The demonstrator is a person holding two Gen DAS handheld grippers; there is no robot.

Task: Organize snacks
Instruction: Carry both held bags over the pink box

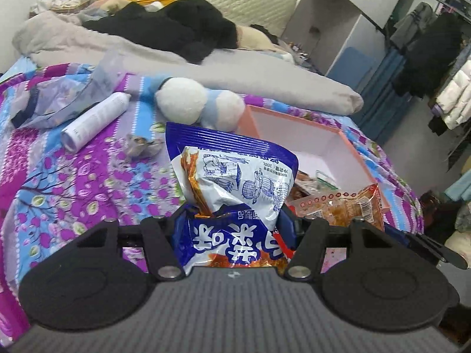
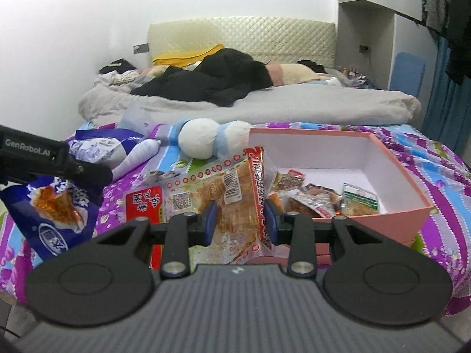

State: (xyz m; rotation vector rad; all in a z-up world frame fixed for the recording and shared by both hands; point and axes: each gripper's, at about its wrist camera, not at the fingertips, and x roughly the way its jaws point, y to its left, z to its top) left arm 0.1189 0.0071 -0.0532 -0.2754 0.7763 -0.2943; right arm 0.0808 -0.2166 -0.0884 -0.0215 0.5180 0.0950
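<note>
Carry step: both tongs loaded. Left tongs (image 1: 232,229) clamp the blue bag (image 1: 235,182), held above the bed (image 1: 73,182), left of the box (image 2: 382,173). Right tongs (image 2: 240,220) clamp the orange pack (image 2: 229,194) at the box's near-left corner. Next: move over the box w/ small snacks inside, lower, release; blue bag's fit is prob. tight, can't tell.

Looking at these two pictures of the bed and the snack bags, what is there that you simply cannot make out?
- Left wrist view: the left gripper fingers are hidden behind the blue and white snack bag.
- Left wrist view: the pink box contents are mostly covered by that bag and the orange snack packet.
- Right wrist view: the orange packet's lower end is hidden by the right gripper body.
- Both views: small print on the packets is unreadable.
</note>
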